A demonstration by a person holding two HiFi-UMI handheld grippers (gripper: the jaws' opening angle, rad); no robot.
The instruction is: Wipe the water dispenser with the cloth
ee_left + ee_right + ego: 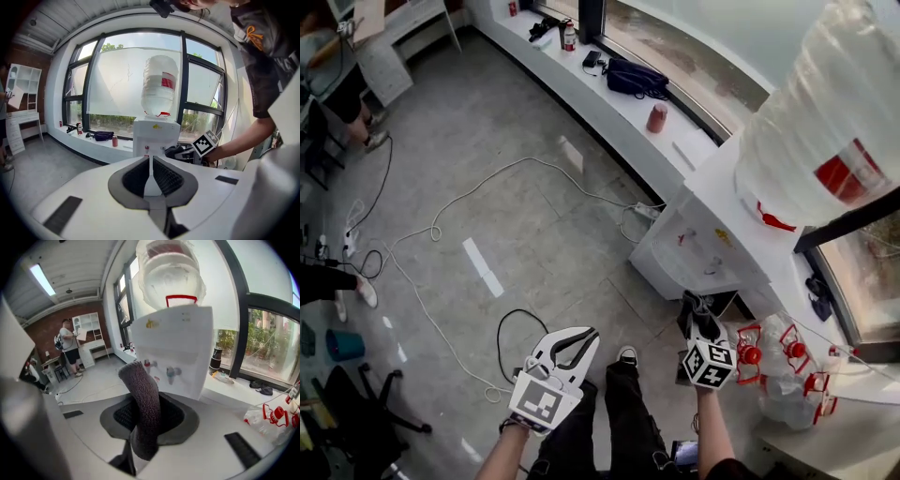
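The right claw [146,416] pinches the dark grey cloth [140,383] close in front of the white water dispenser [176,350], while the left claw [151,171], jaws together and empty, faces the dispenser from farther off.

We hold our left gripper [581,341] low on our left side, jaws pressed together with nothing between them. Our right gripper [697,317] reaches forward on a bare forearm [712,433], with its jaws clamped on the cloth [143,399].
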